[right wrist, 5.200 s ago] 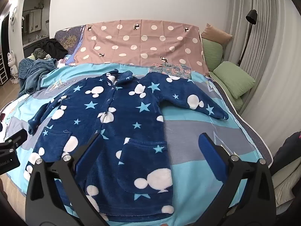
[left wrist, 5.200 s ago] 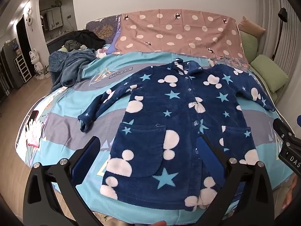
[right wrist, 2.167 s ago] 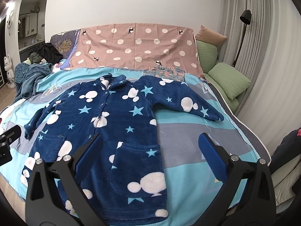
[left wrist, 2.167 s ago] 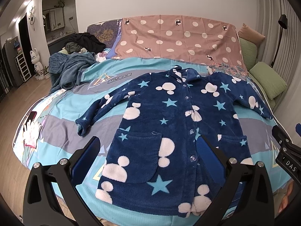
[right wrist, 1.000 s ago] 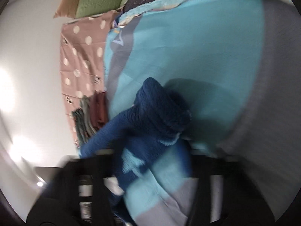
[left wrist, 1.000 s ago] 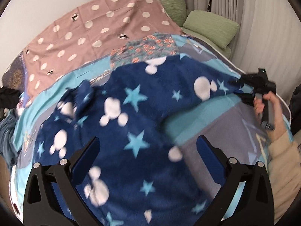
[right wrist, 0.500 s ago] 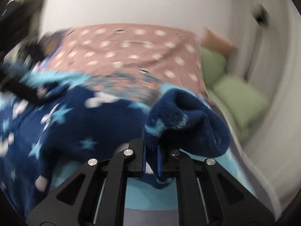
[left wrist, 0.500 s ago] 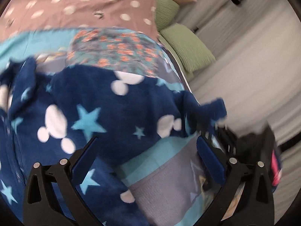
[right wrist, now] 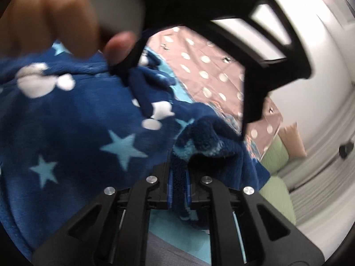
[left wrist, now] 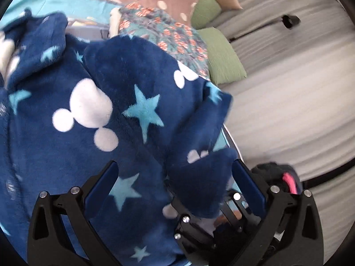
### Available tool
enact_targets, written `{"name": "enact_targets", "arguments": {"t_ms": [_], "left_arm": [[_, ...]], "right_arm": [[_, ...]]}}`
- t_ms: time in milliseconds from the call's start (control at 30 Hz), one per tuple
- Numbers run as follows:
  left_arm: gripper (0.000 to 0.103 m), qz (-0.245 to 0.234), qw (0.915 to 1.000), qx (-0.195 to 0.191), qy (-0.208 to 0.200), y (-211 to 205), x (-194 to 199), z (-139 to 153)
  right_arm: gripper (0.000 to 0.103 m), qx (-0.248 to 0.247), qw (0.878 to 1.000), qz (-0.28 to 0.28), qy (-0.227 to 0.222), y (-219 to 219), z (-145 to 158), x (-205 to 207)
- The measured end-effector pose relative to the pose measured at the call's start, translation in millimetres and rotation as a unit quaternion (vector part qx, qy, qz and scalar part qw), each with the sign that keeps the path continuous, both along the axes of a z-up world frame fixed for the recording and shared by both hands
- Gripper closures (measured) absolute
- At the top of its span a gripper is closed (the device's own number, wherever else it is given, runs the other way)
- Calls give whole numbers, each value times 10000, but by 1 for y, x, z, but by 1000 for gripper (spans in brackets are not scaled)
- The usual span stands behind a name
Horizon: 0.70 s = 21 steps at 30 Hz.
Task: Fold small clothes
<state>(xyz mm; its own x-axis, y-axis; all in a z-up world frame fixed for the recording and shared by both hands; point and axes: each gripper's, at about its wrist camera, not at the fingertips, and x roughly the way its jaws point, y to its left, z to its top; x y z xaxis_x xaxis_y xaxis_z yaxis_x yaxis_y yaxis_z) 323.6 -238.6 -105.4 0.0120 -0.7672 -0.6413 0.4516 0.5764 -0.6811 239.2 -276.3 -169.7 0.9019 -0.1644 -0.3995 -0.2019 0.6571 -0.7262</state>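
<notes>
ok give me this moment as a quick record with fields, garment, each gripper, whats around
garment: navy fleece robe with stars and white mouse heads, on the bed
sleeve cuff: lifted, pinched in the right gripper
left gripper: open, over the robe, holding nothing
behind: pink dotted sheet, green pillows, floral cloth

Left gripper (left wrist: 173, 179): I see black angular frame, blue pads on inner finger faces, silver screws along each arm. Right gripper (right wrist: 179, 190): same black frame, blue pads, four silver screws flanking them. Hand (right wrist: 55, 15) above right gripper: bare fingers, no sleeve visible.
</notes>
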Motion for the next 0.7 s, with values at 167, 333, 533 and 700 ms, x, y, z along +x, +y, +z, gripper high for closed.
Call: {"name": "enact_targets", "arguments": {"t_ms": [167, 333, 533, 700], "left_arm": [[1, -10, 9979, 225, -605, 24, -6, 11], [1, 5, 9994, 177, -311, 46, -5, -8], [1, -82, 9992, 63, -397, 69, -17, -12], [1, -457, 9932, -38, -1071, 72, -25, 19]], "right_arm": [[94, -765, 9950, 603, 220, 29, -18, -17], [94, -2103, 9693, 1170, 502, 62, -53, -29], [94, -2871, 9419, 1592, 704, 76, -56, -44], [95, -3585, 9127, 1895, 496, 90, -53, -50]]}}
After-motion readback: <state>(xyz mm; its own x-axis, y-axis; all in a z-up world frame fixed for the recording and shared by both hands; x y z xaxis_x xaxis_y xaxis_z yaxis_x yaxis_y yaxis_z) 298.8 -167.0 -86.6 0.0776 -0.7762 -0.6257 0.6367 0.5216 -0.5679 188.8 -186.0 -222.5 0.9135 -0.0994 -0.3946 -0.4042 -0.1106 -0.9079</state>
